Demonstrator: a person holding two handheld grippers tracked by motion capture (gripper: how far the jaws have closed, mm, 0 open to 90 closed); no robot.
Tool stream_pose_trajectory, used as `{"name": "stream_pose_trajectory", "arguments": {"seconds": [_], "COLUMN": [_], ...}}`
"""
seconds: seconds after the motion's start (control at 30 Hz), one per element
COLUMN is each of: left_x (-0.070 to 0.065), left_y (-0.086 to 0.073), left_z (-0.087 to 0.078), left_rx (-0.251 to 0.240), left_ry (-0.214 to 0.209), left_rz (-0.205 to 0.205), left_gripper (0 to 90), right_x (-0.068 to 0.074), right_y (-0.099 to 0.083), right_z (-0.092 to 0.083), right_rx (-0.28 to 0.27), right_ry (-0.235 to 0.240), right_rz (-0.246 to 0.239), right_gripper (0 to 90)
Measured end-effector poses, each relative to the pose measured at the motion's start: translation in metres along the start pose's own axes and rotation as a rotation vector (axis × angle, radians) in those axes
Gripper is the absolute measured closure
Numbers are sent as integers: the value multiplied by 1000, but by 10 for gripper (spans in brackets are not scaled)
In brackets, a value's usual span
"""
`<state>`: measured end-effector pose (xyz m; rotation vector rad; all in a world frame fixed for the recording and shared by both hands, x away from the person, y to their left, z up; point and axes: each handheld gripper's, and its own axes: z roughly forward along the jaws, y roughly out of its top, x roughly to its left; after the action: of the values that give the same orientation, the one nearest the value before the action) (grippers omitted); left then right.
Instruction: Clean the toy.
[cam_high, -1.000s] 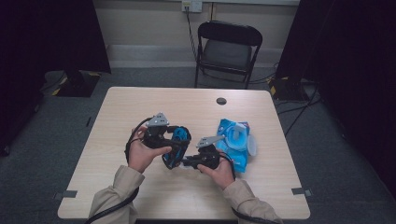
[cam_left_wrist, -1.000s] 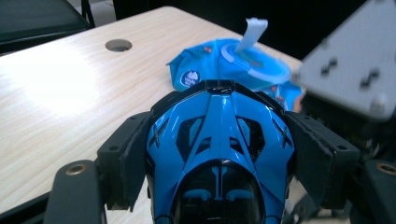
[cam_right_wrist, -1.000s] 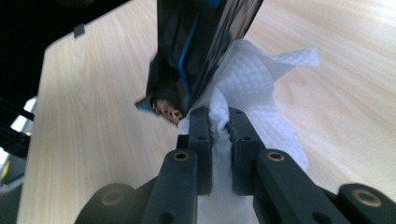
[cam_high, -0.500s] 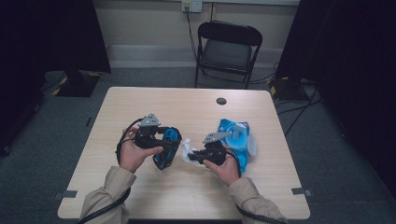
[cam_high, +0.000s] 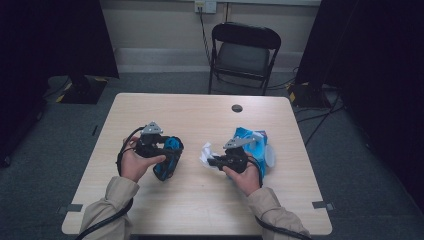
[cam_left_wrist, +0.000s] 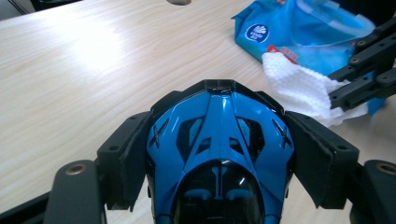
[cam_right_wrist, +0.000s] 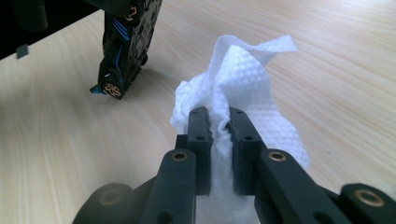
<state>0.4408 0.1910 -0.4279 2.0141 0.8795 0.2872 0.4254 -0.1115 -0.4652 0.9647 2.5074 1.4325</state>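
Nearest the person, the left gripper (cam_high: 167, 150) clamps a blue-and-black toy car (cam_left_wrist: 219, 140) by its flanks, pads pressed on both sides, at the left of the table (cam_high: 200, 115). To the right, apart from it, the right gripper (cam_right_wrist: 218, 122) pinches a crumpled white wipe (cam_right_wrist: 243, 79) (its embossed folds bulge above the jaws). Just beyond the wipe lies the blue wipe pack (cam_left_wrist: 299, 32). Far off stands a black folding chair (cam_high: 244, 55).
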Motion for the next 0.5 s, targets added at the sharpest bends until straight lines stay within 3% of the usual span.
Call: {"name": "stream_pose_trajectory", "arguments": {"seconds": [0.23,0.5], "left_x": [1,10], "left_y": [0,-9], "left_z": [16,37], "left_rx": [11,67], "left_ry": [6,34], "left_rz": [5,4], "left_gripper": [263,262], "right_x": [-3,-6], "right_y": [-1,-2], "right_z": [1,3], "right_rx": [3,4], "right_ry": [-22,-57], "right_rz": [14,32], "right_gripper": [807,795]}}
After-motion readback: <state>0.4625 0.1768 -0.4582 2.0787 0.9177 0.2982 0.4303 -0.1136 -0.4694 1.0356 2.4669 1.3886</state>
